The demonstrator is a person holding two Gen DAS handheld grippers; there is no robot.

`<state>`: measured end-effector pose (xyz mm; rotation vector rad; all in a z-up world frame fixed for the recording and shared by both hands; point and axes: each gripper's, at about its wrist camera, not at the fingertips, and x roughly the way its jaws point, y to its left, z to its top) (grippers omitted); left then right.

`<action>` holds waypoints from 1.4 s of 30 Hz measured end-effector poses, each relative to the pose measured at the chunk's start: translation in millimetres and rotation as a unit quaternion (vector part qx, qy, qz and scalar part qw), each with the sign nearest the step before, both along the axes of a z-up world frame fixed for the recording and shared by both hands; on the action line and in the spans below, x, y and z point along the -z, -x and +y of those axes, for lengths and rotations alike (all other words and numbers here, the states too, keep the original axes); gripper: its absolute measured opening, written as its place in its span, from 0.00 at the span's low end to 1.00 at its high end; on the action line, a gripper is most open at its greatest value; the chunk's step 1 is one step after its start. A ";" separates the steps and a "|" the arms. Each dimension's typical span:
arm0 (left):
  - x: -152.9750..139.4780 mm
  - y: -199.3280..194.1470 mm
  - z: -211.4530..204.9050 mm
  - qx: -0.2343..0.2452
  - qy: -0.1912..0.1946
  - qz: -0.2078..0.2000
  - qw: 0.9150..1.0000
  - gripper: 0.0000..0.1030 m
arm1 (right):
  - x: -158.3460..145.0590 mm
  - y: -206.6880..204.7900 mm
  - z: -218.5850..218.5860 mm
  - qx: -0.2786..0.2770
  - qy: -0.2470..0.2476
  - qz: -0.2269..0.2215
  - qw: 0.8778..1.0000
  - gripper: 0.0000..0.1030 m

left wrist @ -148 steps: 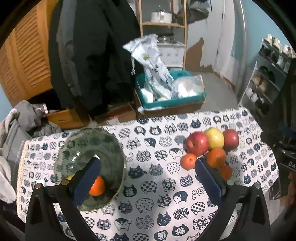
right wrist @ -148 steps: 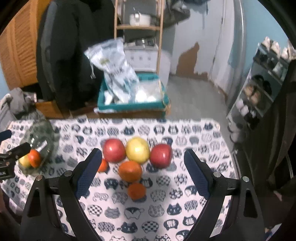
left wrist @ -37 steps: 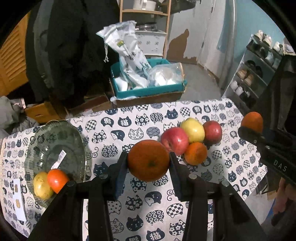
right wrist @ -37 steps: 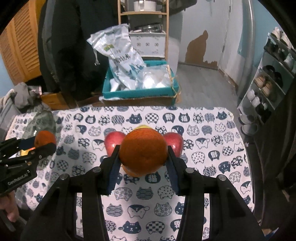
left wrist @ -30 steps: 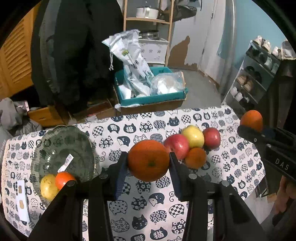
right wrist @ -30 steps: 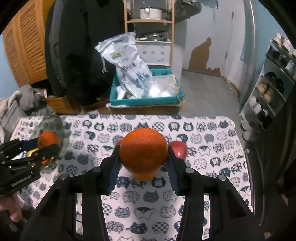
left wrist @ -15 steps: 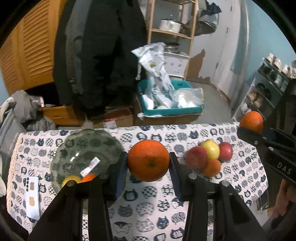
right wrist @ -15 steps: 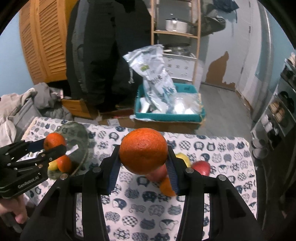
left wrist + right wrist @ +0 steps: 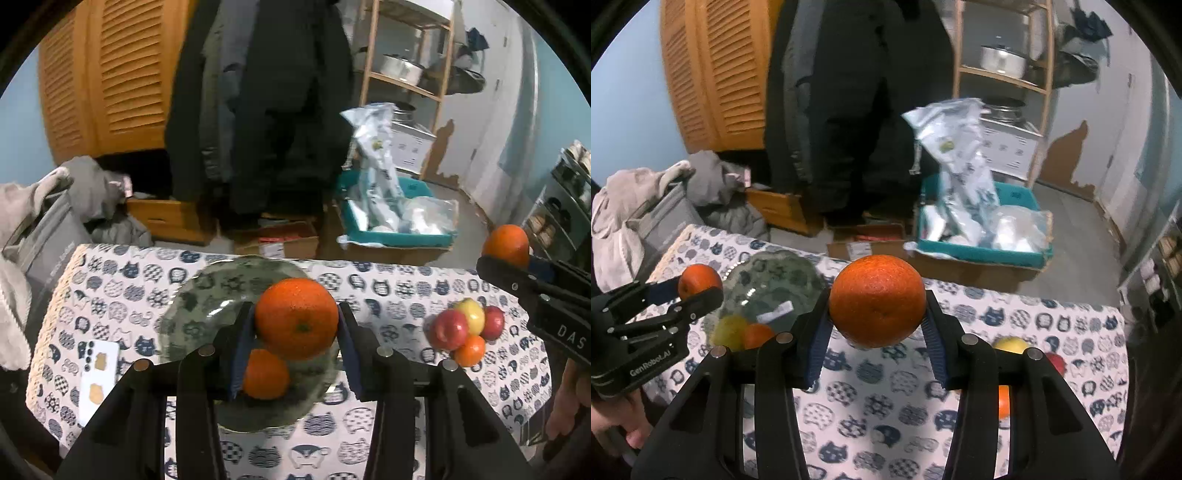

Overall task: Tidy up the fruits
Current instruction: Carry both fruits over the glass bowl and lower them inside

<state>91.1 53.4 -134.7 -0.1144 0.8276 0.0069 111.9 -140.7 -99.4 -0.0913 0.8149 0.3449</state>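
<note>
My left gripper [image 9: 295,328] is shut on an orange [image 9: 296,317] and holds it above the green glass bowl [image 9: 207,295], which holds a small orange [image 9: 266,374]. My right gripper [image 9: 877,312] is shut on another orange [image 9: 877,302] in the air right of the bowl [image 9: 775,277]. In the right wrist view the bowl holds a yellow fruit [image 9: 729,330] and a small orange [image 9: 757,336]. A cluster of two red apples [image 9: 448,328], a yellow apple [image 9: 471,315] and an orange [image 9: 469,350] lies on the cat-print tablecloth [image 9: 388,295] at the right.
A white card [image 9: 98,380] lies on the cloth left of the bowl. Beyond the table's far edge stand a teal bin [image 9: 399,225] with bags, cardboard boxes, hanging dark coats and a wooden shelf. Grey clothes are piled at the left.
Both grippers have moved left with their oranges. The left one now hangs over the bowl; the fruit cluster has slid to the right of both views.
</note>
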 end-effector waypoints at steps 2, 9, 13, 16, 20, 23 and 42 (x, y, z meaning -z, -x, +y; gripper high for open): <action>3.1 0.4 10.9 -0.009 0.002 0.002 1.000 0.43 | 0.7 -3.3 13.5 -0.010 -0.002 0.001 1.000 0.44; 11.2 3.3 45.1 -0.035 0.001 0.009 0.999 0.43 | 9.2 -13.0 53.9 -0.041 -0.007 0.012 0.999 0.44; 17.2 3.0 61.7 -0.048 0.000 0.015 0.999 0.43 | 17.5 -19.0 76.6 -0.057 -0.008 0.021 0.998 0.44; 22.7 2.7 71.9 -0.056 -0.001 0.021 0.998 0.43 | 26.2 -23.1 93.4 -0.068 -0.005 0.030 0.997 0.44; 32.8 1.2 84.6 -0.065 0.003 0.030 0.997 0.43 | 39.5 -28.8 112.8 -0.081 -0.005 0.049 0.996 0.44; 44.8 -3.4 91.9 -0.068 0.011 0.040 0.997 0.43 | 50.7 -33.0 125.9 -0.089 -0.010 0.067 0.994 0.44; 119.7 -33.8 99.5 -0.074 0.026 0.125 0.989 0.43 | 123.7 -48.5 145.9 -0.097 -0.001 0.161 0.982 0.44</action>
